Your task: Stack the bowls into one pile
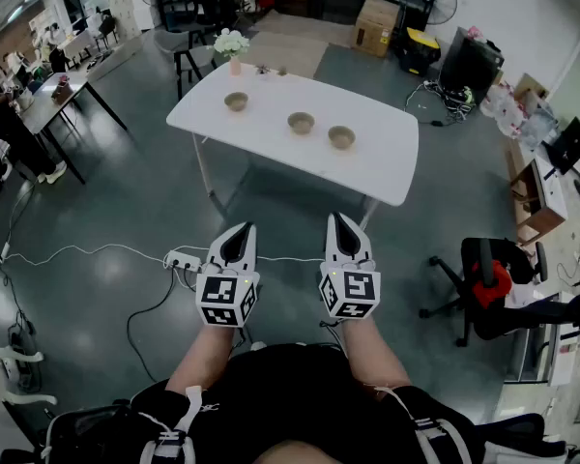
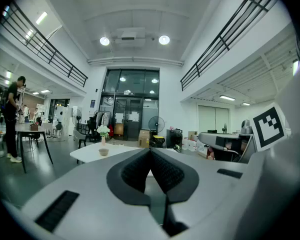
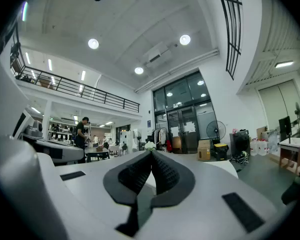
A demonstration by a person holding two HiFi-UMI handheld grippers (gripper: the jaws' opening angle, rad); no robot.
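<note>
- The approach step is in hand, with nothing stacked yet: 3 bowls, the left bowl, middle bowl and right bowl, sit apart in a row on the white table, well ahead of the person.
- The left gripper and right gripper are held near the body, each with its jaws pressed together on nothing.
- The next move likely calls for walking up to the table, opening 1 gripper and taking a bowl by its rim.

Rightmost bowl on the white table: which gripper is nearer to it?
Right. The right gripper sits straight below the rightmost bowl in the head view; the left gripper is offset leftward.
</note>
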